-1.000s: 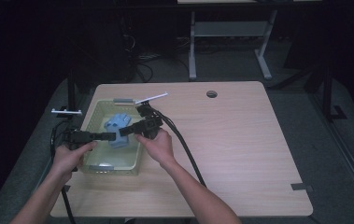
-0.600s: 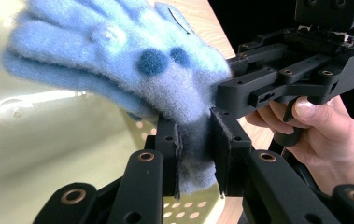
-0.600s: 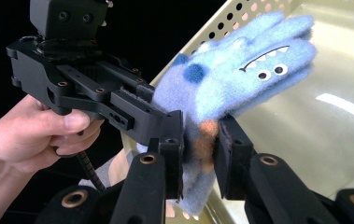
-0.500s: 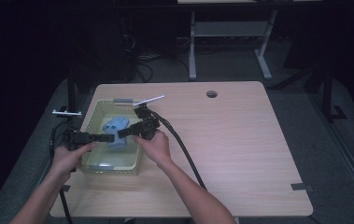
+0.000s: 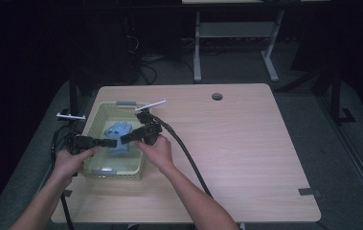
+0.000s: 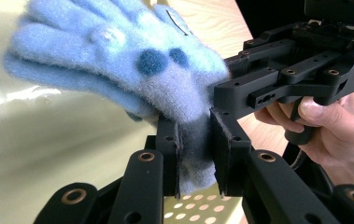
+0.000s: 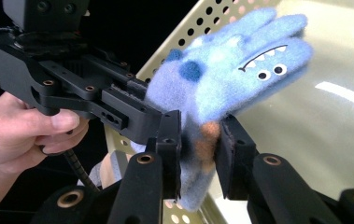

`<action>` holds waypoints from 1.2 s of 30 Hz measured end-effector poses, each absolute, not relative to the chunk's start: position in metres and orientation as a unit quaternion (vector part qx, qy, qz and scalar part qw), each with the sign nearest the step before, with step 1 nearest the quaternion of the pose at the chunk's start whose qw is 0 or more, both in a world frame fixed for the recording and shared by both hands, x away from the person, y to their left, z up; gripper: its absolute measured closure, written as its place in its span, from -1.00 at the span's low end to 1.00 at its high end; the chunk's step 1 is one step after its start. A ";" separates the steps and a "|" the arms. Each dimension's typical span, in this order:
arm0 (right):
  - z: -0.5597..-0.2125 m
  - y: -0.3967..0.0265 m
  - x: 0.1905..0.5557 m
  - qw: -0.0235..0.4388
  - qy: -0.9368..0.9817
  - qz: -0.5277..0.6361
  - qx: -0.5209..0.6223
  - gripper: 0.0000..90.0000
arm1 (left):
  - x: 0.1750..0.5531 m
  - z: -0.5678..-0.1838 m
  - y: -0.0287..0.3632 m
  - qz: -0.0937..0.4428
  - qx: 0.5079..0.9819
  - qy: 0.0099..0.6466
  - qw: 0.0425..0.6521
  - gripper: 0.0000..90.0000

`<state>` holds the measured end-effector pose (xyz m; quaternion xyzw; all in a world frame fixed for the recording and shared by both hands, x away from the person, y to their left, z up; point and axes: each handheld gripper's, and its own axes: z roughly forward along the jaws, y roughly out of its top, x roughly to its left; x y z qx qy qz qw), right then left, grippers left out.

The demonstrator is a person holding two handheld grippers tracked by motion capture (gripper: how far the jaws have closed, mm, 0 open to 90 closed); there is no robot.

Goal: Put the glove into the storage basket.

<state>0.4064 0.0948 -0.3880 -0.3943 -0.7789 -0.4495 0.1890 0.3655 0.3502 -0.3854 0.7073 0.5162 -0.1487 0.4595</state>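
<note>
The left gripper [image 6: 194,154] pinched the cuff of a blue glove [image 6: 118,60] between its jaws, and the right gripper [image 7: 199,154] pinched the same cuff from the opposite side (its own view showed a toothy face and orange spots on the knit). Both met over the tray [image 5: 92,120], with the glove held above the tray's floor, fingers pointing toward its far wall.

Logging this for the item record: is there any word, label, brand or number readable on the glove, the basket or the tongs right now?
None can be read.
Blue glove: a stitched face with eyes and a toothed mouth, no letters.
Small tag on the glove: too small to read.
Pale green basket: no marking visible.
Left tongs and right tongs, both clamped on the glove: no print visible.
</note>
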 end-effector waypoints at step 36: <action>-0.390 0.080 0.405 0.176 -0.780 -0.443 -0.405 0.50 | 0.379 -0.407 0.328 -0.081 0.776 0.553 0.292 0.58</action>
